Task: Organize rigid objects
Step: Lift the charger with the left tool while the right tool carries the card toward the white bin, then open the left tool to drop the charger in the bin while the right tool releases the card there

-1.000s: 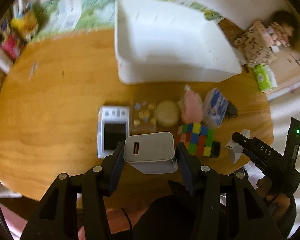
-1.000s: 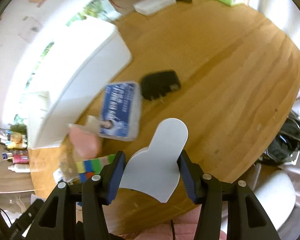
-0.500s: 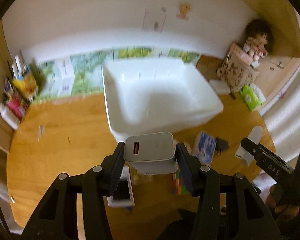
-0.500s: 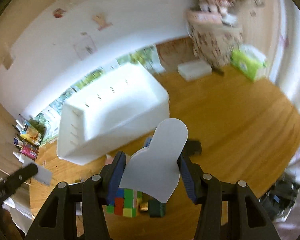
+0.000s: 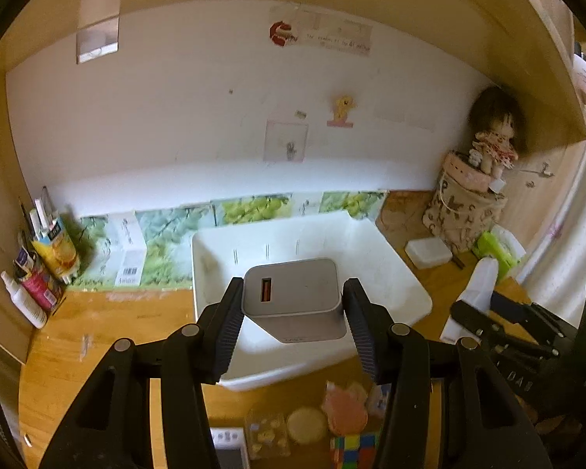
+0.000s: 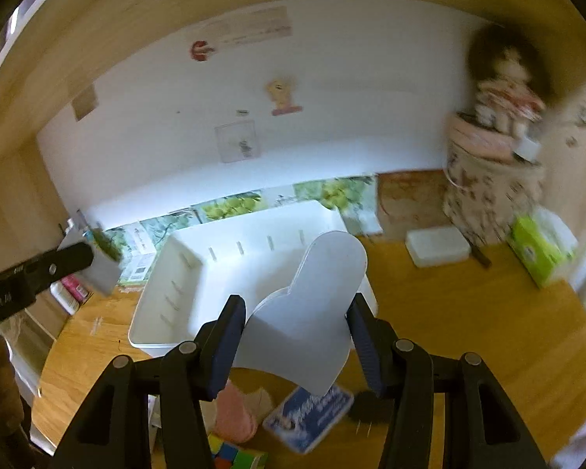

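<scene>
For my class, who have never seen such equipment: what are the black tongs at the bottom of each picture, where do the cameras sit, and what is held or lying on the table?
No robot here: a person holds a two-finger gripper in each hand, and a wide-angle camera on each looks along its fingers. In the left-hand view, the left gripper is shut on a white charger block. In the right-hand view, the right gripper is shut on a flat white plastic piece. Both are above the wooden table, near an empty white bin. Nearer lie a colour cube, a blue-labelled pack and small oddments.
</scene>
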`<state>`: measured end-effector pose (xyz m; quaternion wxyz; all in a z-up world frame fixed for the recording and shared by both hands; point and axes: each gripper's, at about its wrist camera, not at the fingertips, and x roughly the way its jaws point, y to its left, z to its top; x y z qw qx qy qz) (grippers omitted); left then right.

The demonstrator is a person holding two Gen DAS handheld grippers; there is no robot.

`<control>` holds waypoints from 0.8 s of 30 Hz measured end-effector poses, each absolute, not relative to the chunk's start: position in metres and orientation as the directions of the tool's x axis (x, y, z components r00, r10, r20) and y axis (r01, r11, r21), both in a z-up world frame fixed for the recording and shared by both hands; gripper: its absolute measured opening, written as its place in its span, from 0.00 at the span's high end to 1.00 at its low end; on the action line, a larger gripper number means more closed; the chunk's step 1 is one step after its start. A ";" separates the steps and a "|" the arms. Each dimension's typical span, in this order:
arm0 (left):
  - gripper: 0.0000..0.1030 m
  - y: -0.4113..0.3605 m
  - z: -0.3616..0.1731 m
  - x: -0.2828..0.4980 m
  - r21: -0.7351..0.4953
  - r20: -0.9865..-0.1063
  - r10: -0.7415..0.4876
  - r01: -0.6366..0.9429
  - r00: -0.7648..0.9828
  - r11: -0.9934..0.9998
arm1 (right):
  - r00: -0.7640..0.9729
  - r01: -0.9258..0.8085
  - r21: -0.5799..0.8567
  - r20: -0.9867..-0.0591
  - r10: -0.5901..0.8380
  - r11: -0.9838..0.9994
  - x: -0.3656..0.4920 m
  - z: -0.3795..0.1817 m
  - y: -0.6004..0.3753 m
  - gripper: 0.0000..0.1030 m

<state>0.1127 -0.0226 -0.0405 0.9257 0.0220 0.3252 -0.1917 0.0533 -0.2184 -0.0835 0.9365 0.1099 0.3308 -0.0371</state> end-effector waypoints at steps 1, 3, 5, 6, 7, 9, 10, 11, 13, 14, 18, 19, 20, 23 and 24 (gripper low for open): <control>0.47 -0.026 -0.040 0.115 -0.082 -0.604 -0.332 0.358 0.724 0.930 | 0.784 0.114 0.185 -0.620 0.026 0.976 0.060 -0.085 -0.221 0.47; 0.47 -0.033 -0.041 0.121 -0.083 -0.596 -0.321 0.341 0.736 0.936 | 0.795 0.073 0.186 -0.604 0.055 0.980 0.071 -0.088 -0.224 0.48; 0.47 -0.040 -0.043 0.127 -0.082 -0.590 -0.311 0.328 0.745 0.941 | 0.800 0.030 0.167 -0.595 0.077 0.985 0.082 -0.094 -0.225 0.48; 0.47 -0.044 -0.045 0.130 -0.078 -0.590 -0.305 0.323 0.748 0.943 | 0.802 0.016 0.159 -0.591 0.083 0.987 0.086 -0.096 -0.225 0.48; 0.47 -0.048 -0.046 0.134 -0.074 -0.591 -0.297 0.317 0.750 0.946 | 0.804 -0.004 0.150 -0.588 0.092 0.989 0.093 -0.100 -0.225 0.48; 0.49 -0.055 -0.051 0.142 -0.069 -0.594 -0.282 0.301 0.753 0.951 | 0.801 -0.036 0.149 -0.587 0.118 0.988 0.104 -0.107 -0.226 0.48; 0.51 -0.057 -0.052 0.145 -0.070 -0.593 -0.279 0.297 0.755 0.952 | 0.799 -0.054 0.154 -0.586 0.136 0.987 0.111 -0.112 -0.227 0.48; 0.51 -0.060 -0.054 0.148 -0.068 -0.592 -0.271 0.288 0.759 0.955 | 0.796 -0.067 0.157 -0.587 0.148 0.985 0.116 -0.116 -0.228 0.48; 0.54 -0.066 -0.057 0.156 -0.056 -0.596 -0.248 0.268 0.764 0.962 | 0.790 -0.095 0.158 -0.588 0.171 0.983 0.128 -0.124 -0.227 0.48; 0.54 -0.068 -0.056 0.158 -0.046 -0.583 -0.236 0.259 0.777 0.965 | 0.787 -0.107 0.158 -0.590 0.181 0.982 0.133 -0.127 -0.227 0.48; 0.54 -0.074 -0.055 0.171 -0.026 -0.579 -0.204 0.233 0.789 0.972 | 0.769 -0.139 0.182 -0.600 0.221 0.974 0.148 -0.139 -0.228 0.48; 0.54 -0.074 -0.055 0.173 -0.024 -0.580 -0.194 0.221 0.791 0.975 | 0.762 -0.146 0.190 -0.604 0.233 0.971 0.151 -0.141 -0.228 0.48; 0.54 -0.073 -0.055 0.175 -0.025 -0.580 -0.186 0.211 0.793 0.977 | 0.757 -0.149 0.196 -0.608 0.239 0.969 0.154 -0.143 -0.229 0.48; 0.54 -0.070 -0.055 0.178 -0.026 -0.584 -0.164 0.184 0.795 0.983 | 0.752 -0.168 0.219 -0.602 0.269 0.961 0.159 -0.146 -0.230 0.48; 0.54 -0.070 -0.056 0.179 -0.022 -0.588 -0.157 0.178 0.794 0.984 | 0.754 -0.175 0.225 -0.596 0.278 0.958 0.159 -0.146 -0.230 0.47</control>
